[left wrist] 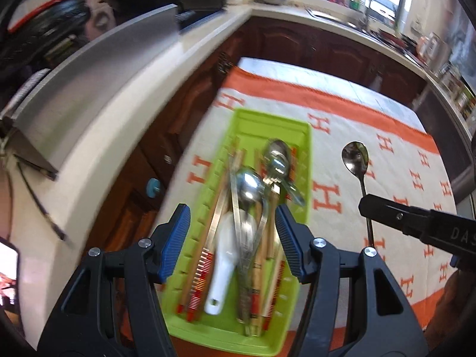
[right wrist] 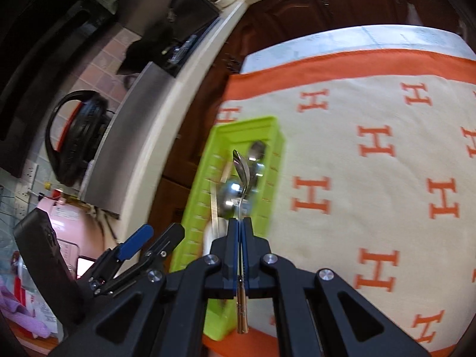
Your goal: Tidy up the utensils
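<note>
The spoon (right wrist: 241, 175) is riding clenched by its handle in the right tool (right wrist: 240, 229), bowl forward and turned on edge, hanging in the air; from the left wrist view it is sitting off to the right of the green tray (left wrist: 306, 136), above the patterned cloth (right wrist: 372, 178). The tray is already holding spoons, chopsticks (left wrist: 196, 270) and a white scoop (left wrist: 221, 270) in a loose heap. The left tool (left wrist: 232, 247) is hovering over the tray's near end with its pads spread wide, gripping nothing. To place well, I judge the right tool should be carrying the spoon over the tray, lining the handle along the tray's length, lowering until it is resting on the pile, then releasing, so it is not bouncing out or tipping over the rim.
</note>
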The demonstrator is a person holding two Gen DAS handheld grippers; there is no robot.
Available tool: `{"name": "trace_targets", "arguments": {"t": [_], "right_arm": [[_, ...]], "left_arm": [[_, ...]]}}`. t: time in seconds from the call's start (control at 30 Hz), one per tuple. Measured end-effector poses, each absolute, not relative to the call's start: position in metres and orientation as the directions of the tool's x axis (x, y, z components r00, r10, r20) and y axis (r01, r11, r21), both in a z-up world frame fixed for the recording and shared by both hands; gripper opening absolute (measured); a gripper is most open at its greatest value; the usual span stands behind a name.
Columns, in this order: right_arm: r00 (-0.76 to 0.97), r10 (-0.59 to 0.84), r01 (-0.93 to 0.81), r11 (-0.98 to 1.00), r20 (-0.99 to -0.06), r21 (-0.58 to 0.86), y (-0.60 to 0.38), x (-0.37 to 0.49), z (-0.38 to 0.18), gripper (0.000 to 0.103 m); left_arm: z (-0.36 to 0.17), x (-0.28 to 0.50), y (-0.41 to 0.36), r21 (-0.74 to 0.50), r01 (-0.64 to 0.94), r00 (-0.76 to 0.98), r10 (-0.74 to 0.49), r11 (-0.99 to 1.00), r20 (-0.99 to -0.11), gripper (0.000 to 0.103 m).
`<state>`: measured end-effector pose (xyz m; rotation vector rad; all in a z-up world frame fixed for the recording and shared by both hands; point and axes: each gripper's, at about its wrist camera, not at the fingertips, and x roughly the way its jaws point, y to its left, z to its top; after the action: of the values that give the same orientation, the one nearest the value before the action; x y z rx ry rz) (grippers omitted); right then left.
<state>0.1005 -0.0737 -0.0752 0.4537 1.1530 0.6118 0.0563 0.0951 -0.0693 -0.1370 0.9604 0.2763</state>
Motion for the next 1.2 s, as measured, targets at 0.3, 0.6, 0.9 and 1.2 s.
{"name": "trace_targets", "arguments": {"t": [0.3, 0.6, 0.9, 1.2], "right_arm": [[0.269, 0.669, -0.209, 0.742, -0.693, 0.636, -0.031, 0.113, -0.075, 0.002], [0.207, 0.650, -0.194, 0.760, -0.731, 0.621, -0.018, 0.113, -0.094, 0.006], [0.273, 0.633, -0.229, 0.774, -0.724, 0.590, -0.049, 0.094, -0.082, 0.007], [0.424, 0.545, -0.274, 0.839, -0.724, 0.471, -0.106, 0.063, -0.061, 0.022]], "left_arm": [[-0.053, 0.050, 0.128, 0.011, -0.379, 0.552, 0.236, 0.925, -0.800, 0.056], [-0.058, 0.047, 0.125, 0.007, -0.368, 0.561, 0.228, 0.930, -0.796, 0.056], [-0.058, 0.045, 0.113, -0.031, -0.340, 0.539, 0.167, 0.940, -0.826, 0.059], [-0.050, 0.037, 0.081, -0.026, -0.283, 0.539, 0.137, 0.959, -0.831, 0.063]]}}
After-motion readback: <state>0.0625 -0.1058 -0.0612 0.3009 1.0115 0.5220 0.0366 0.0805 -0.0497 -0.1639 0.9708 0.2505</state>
